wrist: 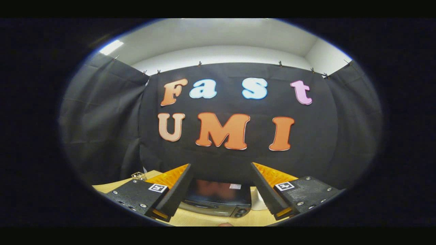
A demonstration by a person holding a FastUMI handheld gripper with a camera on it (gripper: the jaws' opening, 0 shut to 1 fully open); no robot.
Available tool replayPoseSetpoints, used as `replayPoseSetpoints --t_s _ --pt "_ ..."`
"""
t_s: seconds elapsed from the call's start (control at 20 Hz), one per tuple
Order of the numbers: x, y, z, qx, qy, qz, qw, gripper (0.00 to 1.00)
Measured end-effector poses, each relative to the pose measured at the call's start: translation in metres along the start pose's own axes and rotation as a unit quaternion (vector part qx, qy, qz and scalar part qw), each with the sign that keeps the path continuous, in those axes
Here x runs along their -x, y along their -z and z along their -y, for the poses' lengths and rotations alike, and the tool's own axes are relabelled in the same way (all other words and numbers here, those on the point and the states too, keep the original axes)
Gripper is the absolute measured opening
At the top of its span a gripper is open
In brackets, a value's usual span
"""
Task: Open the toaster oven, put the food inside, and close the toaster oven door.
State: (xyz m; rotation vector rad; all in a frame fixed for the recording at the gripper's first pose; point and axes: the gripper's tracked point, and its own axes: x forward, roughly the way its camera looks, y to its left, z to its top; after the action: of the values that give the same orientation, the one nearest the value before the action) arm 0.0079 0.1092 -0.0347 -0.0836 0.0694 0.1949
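A dark toaster oven [218, 200] stands on the light wooden table [204, 220], seen from above between and beyond my two fingers. Its glossy top reflects the wall, and its door with a handle bar [204, 206] looks closed. My gripper [220, 172] is held high over the table, open, with nothing between its fingers. A small rounded pale-brown thing [225, 224] peeks in at the table's near edge; I cannot tell what it is.
A white object [259, 201] stands just right of the oven, partly hidden by the right finger. A small metal wire piece [138, 176] lies on the table beyond the left finger. Black cloth walls close the booth behind and on both sides.
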Motion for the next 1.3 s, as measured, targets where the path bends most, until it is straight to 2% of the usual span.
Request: replayPoseSetpoints --t_s 0.3,0.6,1.3 --pt "0.021 -0.06 0.029 0.046 0.035 0.052 0.997 0.99" --pt "0.036 -0.101 0.025 0.033 0.022 0.086 0.996 0.99" --pt "0.043 -0.112 0.049 0.029 0.043 0.11 0.993 0.99"
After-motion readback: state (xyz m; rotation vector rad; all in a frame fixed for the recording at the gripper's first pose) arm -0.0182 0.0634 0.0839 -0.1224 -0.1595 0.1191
